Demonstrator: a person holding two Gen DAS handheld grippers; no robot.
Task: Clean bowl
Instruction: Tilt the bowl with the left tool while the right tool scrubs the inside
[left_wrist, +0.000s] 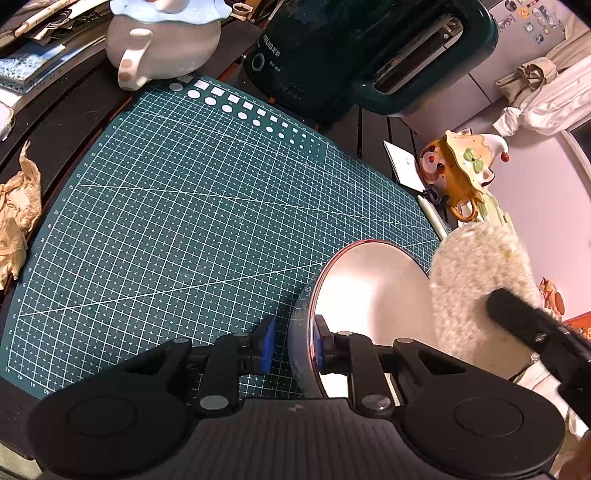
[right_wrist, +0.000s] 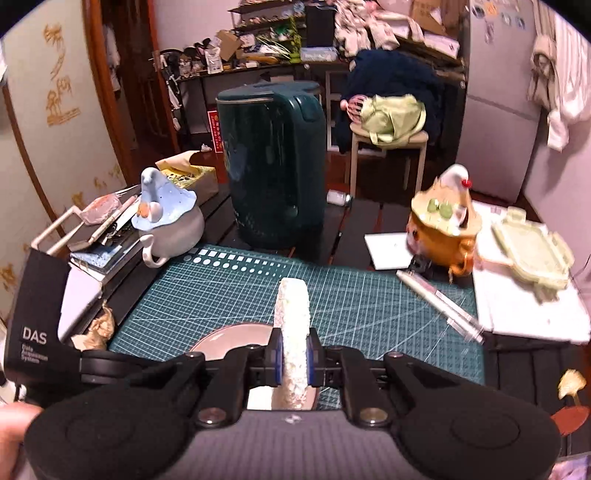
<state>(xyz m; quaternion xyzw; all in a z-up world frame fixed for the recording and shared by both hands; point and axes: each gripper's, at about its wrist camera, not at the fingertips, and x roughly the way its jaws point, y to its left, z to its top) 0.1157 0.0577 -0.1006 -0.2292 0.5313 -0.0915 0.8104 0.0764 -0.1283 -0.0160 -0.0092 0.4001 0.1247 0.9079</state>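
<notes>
Left gripper: blue pads pinched on the near rim of the bowl, one pad outside the wall, one inside. Bowl: pale inside, reddish rim, tilted, at the near right part of the green cutting mat.
Right gripper: jaws pressed together on a fluffy white sponge that stands edgewise above the bowl.
Beyond the mat: dark green electric kettle at centre; grey teapot with blue lid to the left; orange animal-shaped teapot to the right, with a white pen beside it.
Left edge: crumpled brown paper.
</notes>
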